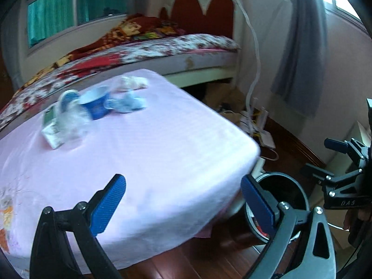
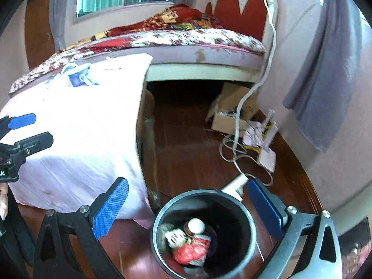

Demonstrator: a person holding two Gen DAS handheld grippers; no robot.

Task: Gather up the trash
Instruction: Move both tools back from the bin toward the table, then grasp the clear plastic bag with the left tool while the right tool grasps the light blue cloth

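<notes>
On the pink-covered table (image 1: 144, 153) lies a cluster of trash: a blue paper cup (image 1: 96, 103) on its side, crumpled clear plastic (image 1: 69, 118), a green-and-white carton (image 1: 51, 131), a pale blue wad (image 1: 130, 102) and a white wad (image 1: 133, 82). My left gripper (image 1: 183, 202) is open over the table's near edge, with nothing between its fingers. My right gripper (image 2: 188, 211) is open above the dark round bin (image 2: 160, 211) on the floor, which holds red, white and grey trash (image 2: 188, 241). The bin (image 1: 300, 200) also shows in the left wrist view, as does the right gripper (image 1: 325, 160).
A bed (image 2: 186, 53) with floral bedding and a red headboard stands behind the table. On the wooden floor (image 2: 186, 144) lie a cardboard box (image 2: 227, 121), white cables (image 2: 234, 148) and a white router (image 2: 267, 158). A grey curtain (image 2: 325, 81) hangs at the right wall.
</notes>
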